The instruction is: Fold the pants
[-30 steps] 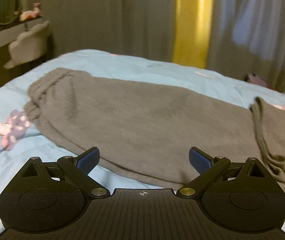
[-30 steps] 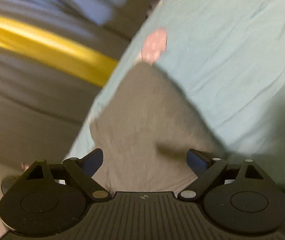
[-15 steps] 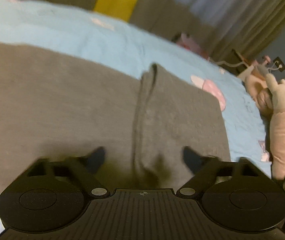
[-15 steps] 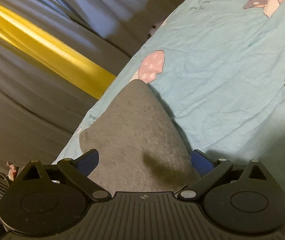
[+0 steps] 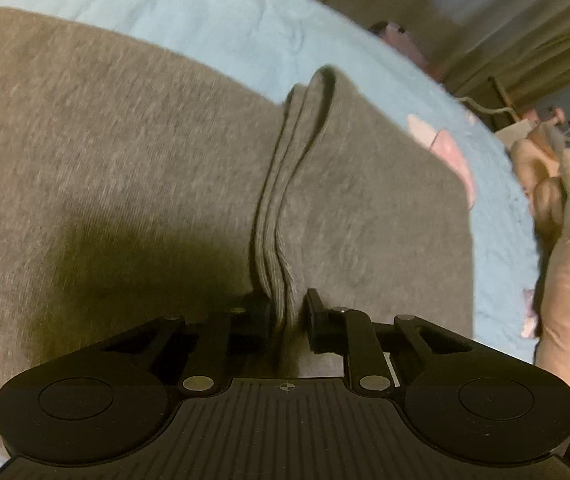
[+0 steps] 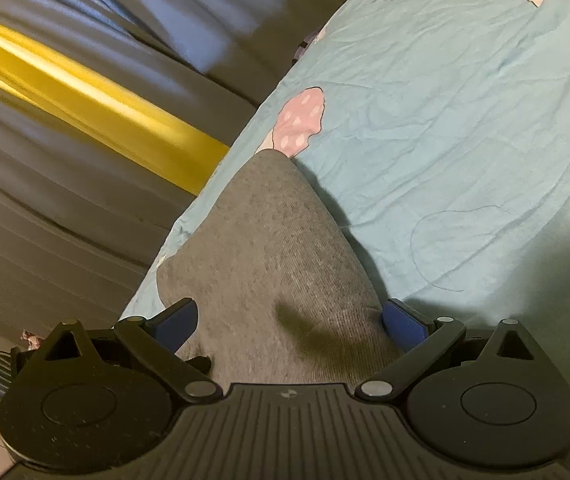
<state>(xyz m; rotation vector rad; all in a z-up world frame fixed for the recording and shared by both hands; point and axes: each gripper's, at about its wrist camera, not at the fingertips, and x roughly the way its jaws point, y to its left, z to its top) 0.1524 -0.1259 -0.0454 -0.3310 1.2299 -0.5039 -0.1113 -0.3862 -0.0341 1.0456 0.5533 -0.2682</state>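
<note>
Half a second ago our left gripper (image 5: 288, 312) had its jaws spread over the grey pants (image 5: 125, 152); now they are drawn in and pinch the ribbed, layered hem edge that runs up the middle of the left wrist view. Our right gripper (image 6: 289, 320) sits much as it did, jaws spread wide with the pants (image 6: 269, 248) lying between the blue pads, which touch or nearly touch the cloth's sides without squeezing it. The pants lie on a bed with a light blue sheet (image 6: 465, 140) printed with pink spotted mushroom shapes (image 6: 301, 122). Behind the bed hang grey curtains (image 6: 65, 208) with a bright yellow strip (image 6: 97, 104) between them. In the left wrist view a pale pink stuffed toy (image 5: 569, 240) lies at the bed's right edge, beside the sheet (image 5: 245, 20). Seen from the left gripper, the pants spread broad and flat to the left, their long axis running left to right, with the folded end lying right of the pinched edge. Seen from the right gripper, the cloth narrows to a rounded tip pointing away from us toward the curtains.
</note>
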